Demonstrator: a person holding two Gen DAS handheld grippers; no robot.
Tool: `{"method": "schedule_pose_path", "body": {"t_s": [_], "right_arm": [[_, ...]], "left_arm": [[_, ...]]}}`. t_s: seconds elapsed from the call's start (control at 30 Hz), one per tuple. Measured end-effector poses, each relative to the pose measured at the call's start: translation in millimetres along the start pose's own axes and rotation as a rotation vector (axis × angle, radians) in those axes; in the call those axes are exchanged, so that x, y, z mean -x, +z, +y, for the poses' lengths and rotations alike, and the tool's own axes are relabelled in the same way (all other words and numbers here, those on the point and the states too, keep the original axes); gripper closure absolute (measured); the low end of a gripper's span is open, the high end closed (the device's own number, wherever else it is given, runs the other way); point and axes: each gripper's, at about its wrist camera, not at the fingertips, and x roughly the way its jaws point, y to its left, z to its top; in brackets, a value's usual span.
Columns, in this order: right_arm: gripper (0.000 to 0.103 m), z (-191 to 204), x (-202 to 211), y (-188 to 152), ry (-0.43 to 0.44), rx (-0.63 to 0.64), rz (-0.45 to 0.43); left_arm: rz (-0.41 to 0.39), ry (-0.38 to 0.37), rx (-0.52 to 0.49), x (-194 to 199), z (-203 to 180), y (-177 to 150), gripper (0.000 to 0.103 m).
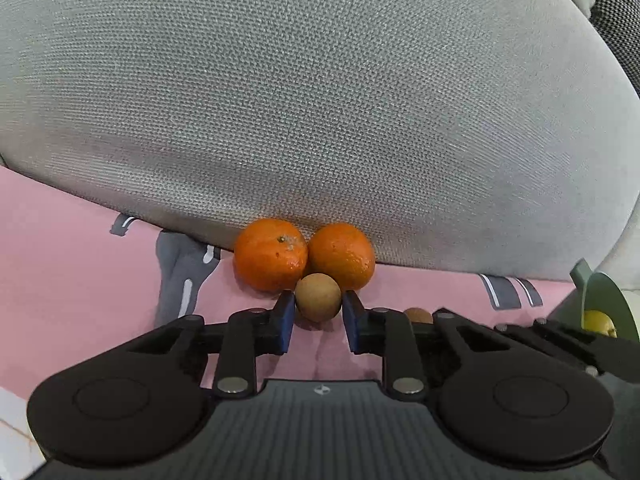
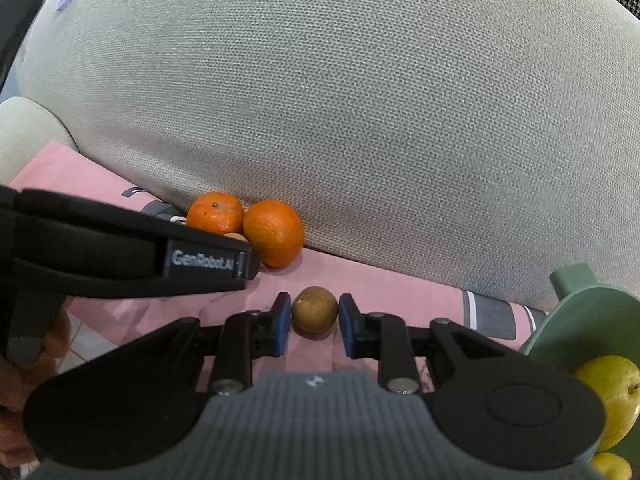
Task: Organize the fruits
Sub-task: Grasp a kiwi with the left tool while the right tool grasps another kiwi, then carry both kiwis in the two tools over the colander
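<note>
On the pink cloth (image 1: 80, 264), against the grey cushion (image 1: 320, 100), two oranges (image 1: 270, 255) sit touching. The left gripper (image 1: 319, 316) is clamped on a small brown fruit (image 1: 318, 297) just before them. Further right, the right gripper (image 2: 315, 322) clamps another brown fruit (image 2: 314, 309). At the cloth's right edge a green bowl (image 2: 580, 316) holds yellow fruit (image 2: 612, 396).

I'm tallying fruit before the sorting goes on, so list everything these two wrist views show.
Oranges: two, orange, touching, against the cushion.
Small brown fruits: two; one between the left gripper's pads in front of the oranges, one between the right gripper's pads.
Yellow fruits: at least two, in the bowl.
Bowl: one, green, far right.
Cloth: one, pink with grey print, under the fruit.
Cushion: one, grey, behind the fruit.
Left gripper: black, blue pads, shut on a brown fruit.
Right gripper: same build, shut on the other.
</note>
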Motion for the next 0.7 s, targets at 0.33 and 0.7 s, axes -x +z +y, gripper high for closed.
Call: {"method": "schedule_pose_path", "body": {"t_s": [0.33, 0.7], "right_arm": [[0.081, 7.5, 34.2, -1.6, 0.034, 0.037, -0.021], [0.081, 12.0, 104.1, -15.8, 0.069, 0.064, -0.085]], "left_arm": [[0.030, 0.002, 0.028, 46.2, 6.0, -10.5, 0.075], [0.016, -0.002, -0.007, 106.5, -16.5, -32.3, 0.075]]}}
